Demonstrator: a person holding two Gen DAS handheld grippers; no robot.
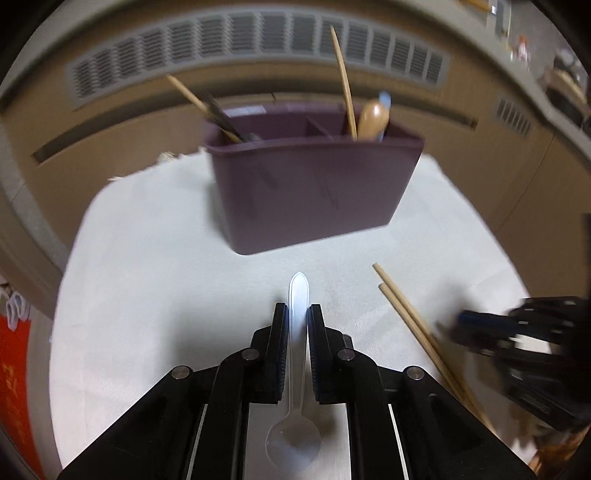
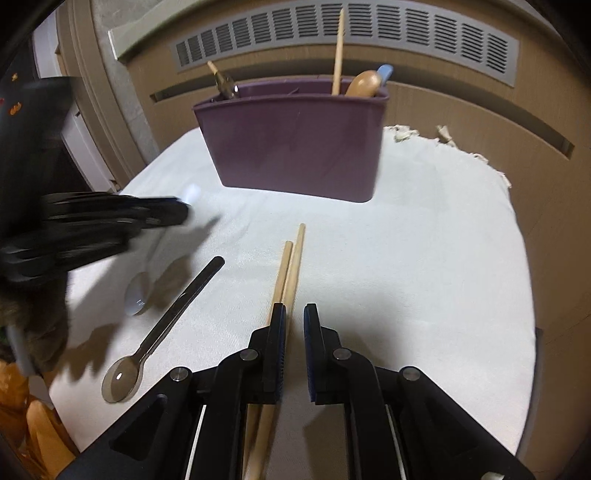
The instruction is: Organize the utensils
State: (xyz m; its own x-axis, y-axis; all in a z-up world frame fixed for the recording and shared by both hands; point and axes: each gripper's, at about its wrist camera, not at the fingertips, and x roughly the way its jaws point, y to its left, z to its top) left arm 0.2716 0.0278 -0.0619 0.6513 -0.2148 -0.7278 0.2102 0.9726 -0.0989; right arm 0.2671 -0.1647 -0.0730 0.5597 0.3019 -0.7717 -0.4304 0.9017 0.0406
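My left gripper (image 1: 297, 308) is shut on a clear plastic spoon (image 1: 298, 290); the handle sticks out ahead of the pads and the bowl lies back near the camera. Ahead stands a purple utensil caddy (image 1: 314, 192) holding wooden chopsticks, a wooden spoon and dark utensils. A pair of wooden chopsticks (image 2: 291, 266) lies on the white cloth, running under the left finger of my right gripper (image 2: 294, 308). That gripper is shut with nothing between its pads. In the right wrist view the left gripper (image 2: 181, 216) is a blur at the left, with the clear spoon (image 2: 137, 295) in it.
A dark translucent spoon (image 2: 162, 325) lies on the cloth (image 2: 406, 258) left of the chopsticks. The purple caddy (image 2: 295, 147) stands at the cloth's far side. Behind it is a beige cabinet front with a grey vent (image 2: 369, 33). The cloth's fringed edge (image 2: 461, 147) falls away at the right.
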